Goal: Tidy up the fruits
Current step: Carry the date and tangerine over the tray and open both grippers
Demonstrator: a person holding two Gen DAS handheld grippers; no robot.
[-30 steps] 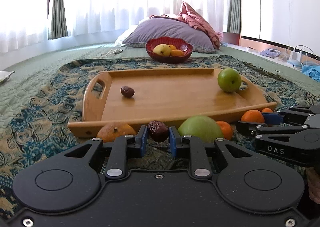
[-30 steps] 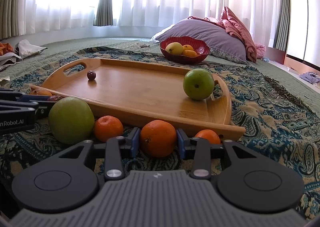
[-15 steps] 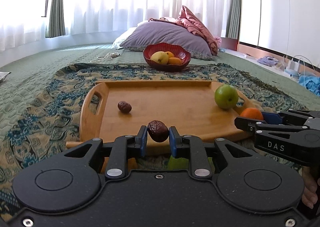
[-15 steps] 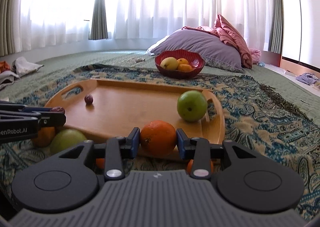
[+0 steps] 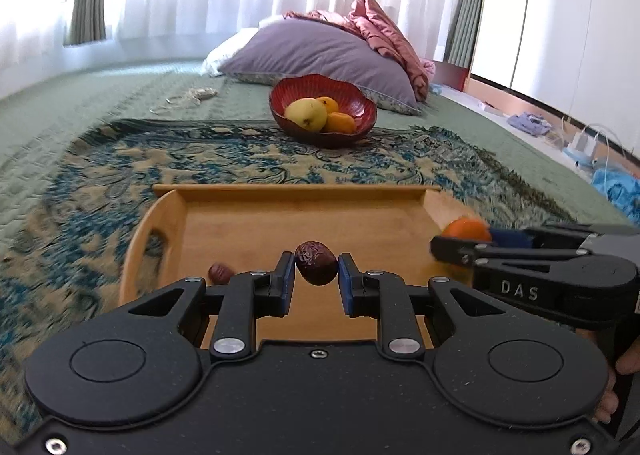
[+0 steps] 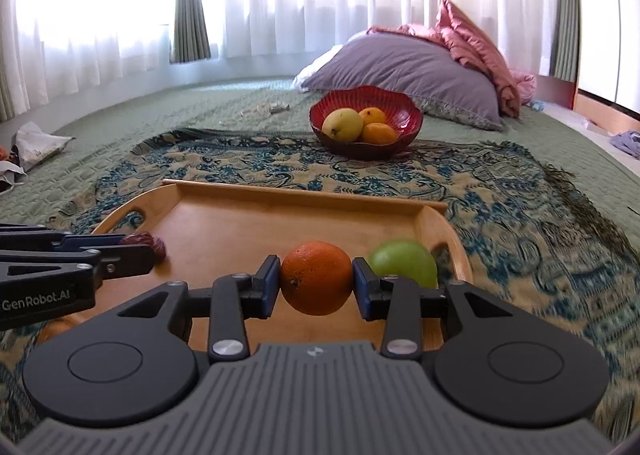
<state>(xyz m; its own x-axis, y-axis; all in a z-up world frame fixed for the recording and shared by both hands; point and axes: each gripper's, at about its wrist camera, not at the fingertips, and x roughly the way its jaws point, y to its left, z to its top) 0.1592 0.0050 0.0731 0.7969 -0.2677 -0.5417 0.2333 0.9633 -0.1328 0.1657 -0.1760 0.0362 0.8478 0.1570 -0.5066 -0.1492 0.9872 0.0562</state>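
Wooden tray lies below: left tool grips date, right tool grips orange.

Left gripper, clamped on dried date: risen from rug level before the wooden tray to above its floor; right gripper, clamped on orange: likewise lifted and carried over the tray; fruits formerly ranged along the tray's near edge now almost wholly out of sight beneath both grippers.
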